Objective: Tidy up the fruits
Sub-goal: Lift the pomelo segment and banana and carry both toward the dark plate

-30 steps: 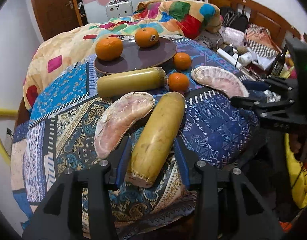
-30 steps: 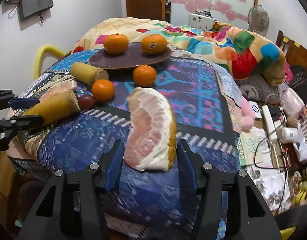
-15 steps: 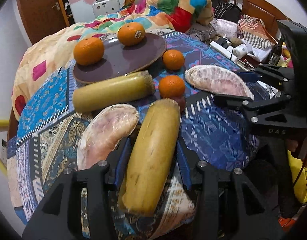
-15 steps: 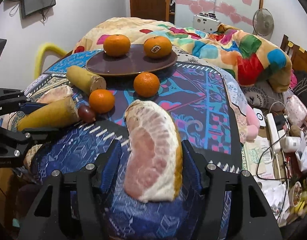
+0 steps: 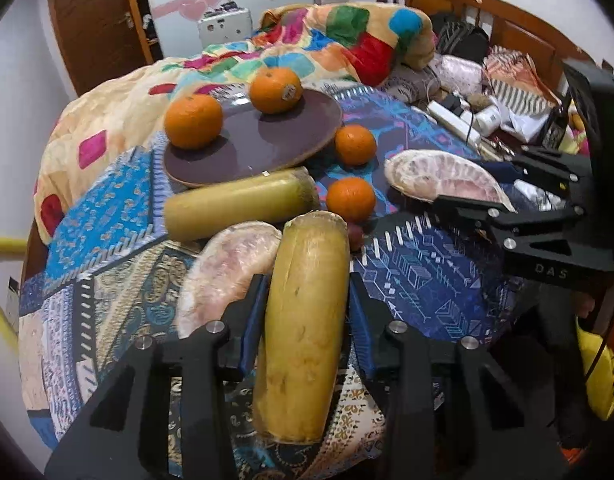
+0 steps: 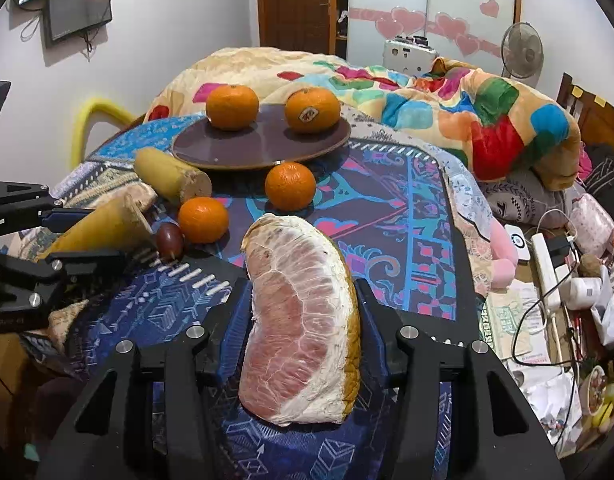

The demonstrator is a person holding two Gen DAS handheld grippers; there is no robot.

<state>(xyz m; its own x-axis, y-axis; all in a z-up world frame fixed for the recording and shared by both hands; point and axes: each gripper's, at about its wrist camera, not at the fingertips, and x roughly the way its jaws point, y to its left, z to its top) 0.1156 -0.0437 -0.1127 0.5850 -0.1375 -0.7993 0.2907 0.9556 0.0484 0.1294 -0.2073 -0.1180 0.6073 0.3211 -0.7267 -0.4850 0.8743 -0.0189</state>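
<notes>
Both claws are loaded: left gripper [image 5: 307, 320] pinches the yellow log [image 5: 303, 320], right gripper [image 6: 303, 320] squeezes the pomelo wedge [image 6: 303, 320]. Looks like mid-carry; next, the brown plate [image 6: 263, 152] at 12 o'clock, two oranges aboard. Patterned cloth [image 6: 387, 208], cluttered bedroom behind.

The right claw [image 6: 303, 312] grips a pomelo wedge [image 6: 303, 324] (pink flesh up, rind to the right) between its blue pads. Beyond it two oranges [image 6: 291, 186] lie on the patterned cloth [image 6: 407, 240] before a brown plate [image 6: 263, 142] carrying two more.
</notes>
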